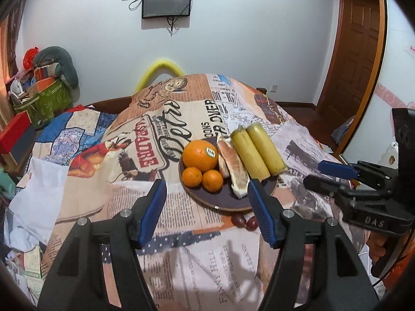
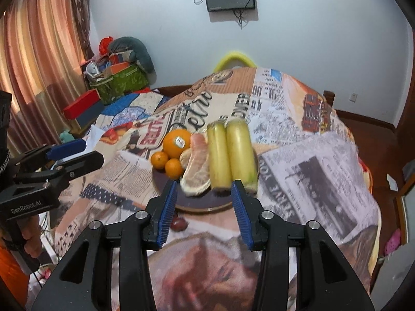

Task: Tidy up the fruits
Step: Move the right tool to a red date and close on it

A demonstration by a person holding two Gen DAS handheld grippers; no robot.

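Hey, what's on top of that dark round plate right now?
On the plate: one large orange, two small oranges, pomelo segments, two yellow corn cobs. Anything beneath them is hidden.

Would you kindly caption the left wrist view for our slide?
Open left tool above a plate of oranges, pomelo wedges and two corn cobs.

Newsprint-patterned cloth [image 1: 181,233] over table. Wall-mounted dark screen [image 1: 166,2]. Striped curtain [image 2: 39,59] beside green bag [image 2: 122,83]; red box [image 2: 83,107]; wooden door [image 1: 355,59].
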